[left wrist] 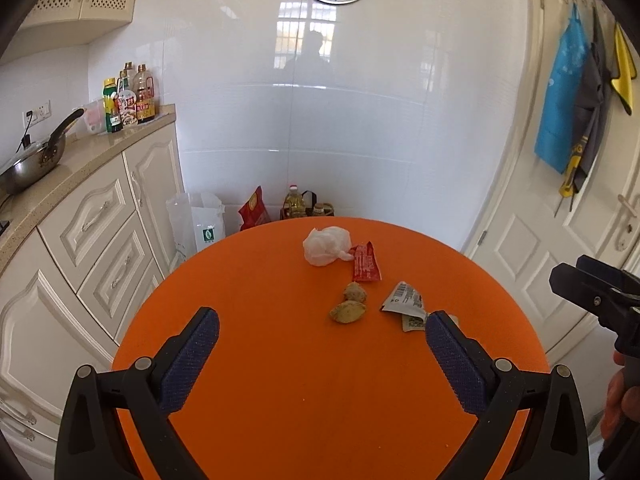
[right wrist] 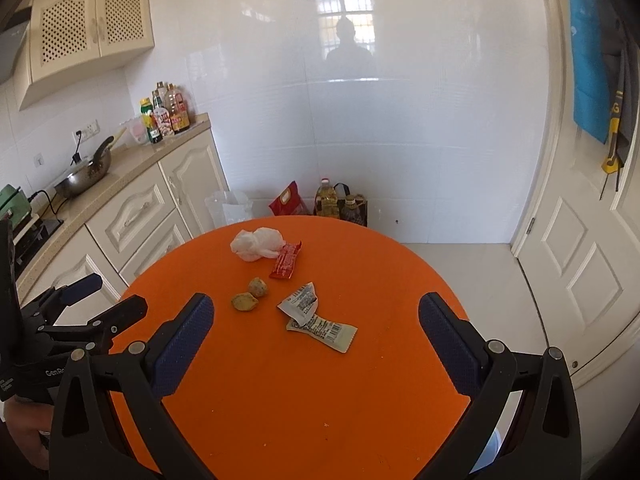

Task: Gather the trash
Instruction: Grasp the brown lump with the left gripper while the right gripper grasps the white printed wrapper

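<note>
- Left wrist view: left gripper (left wrist: 322,334) hovers over the near part of the round orange table (left wrist: 248,280), jaws spread wide, nothing between the pads. No piece of trash is held, so I judge collection has not started; this is the approach step.
- Trash lies ahead toward the far side: crumpled white plastic bag (left wrist: 326,245) farthest, red sachet (left wrist: 366,262) touching its right edge, two brownish food scraps (left wrist: 351,302) touching each other, torn white wrapper (left wrist: 406,299) just beside the right pad.
- The right gripper (left wrist: 588,284) shows at the frame's right edge off the table rim, a hand (left wrist: 618,394) on its handle.
- Right wrist view: right gripper (right wrist: 316,330) likewise wide open, empty, pointing across the table. A torn printed wrapper (right wrist: 320,324) lies flat between its fingers, nearest.
- Left gripper (right wrist: 96,300) is at the left, beyond the rim.
- No bin is visible in either view.
- Next move likely: lower onto the flat wrapper, catch a raised edge.
</note>
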